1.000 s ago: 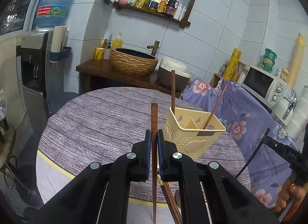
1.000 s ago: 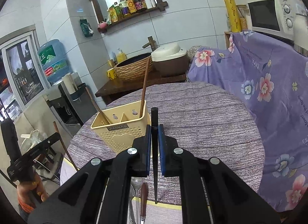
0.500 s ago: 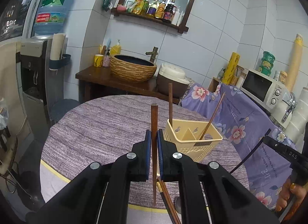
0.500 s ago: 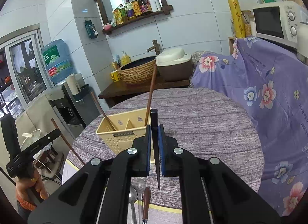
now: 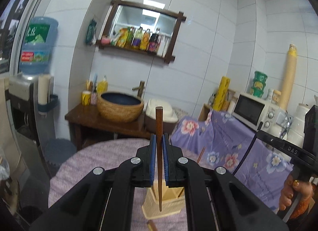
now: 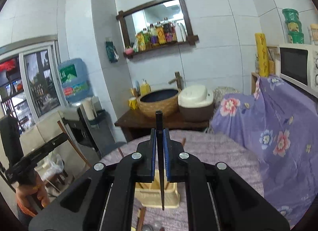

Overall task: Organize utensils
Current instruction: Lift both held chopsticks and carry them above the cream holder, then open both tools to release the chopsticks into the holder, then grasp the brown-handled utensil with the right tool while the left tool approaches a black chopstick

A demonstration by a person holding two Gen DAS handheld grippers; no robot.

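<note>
Both grippers have risen – jaws clamp brown chopstick (image 5: 159, 123), black chopstick (image 6: 159, 125) – "DAS" (image 5: 292, 150) legible

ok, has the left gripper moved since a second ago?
Yes, upward. The left gripper, shut on the brown chopstick, now has its tips level with the wooden washstand; the cream basket has dropped low behind its fingers.
</note>
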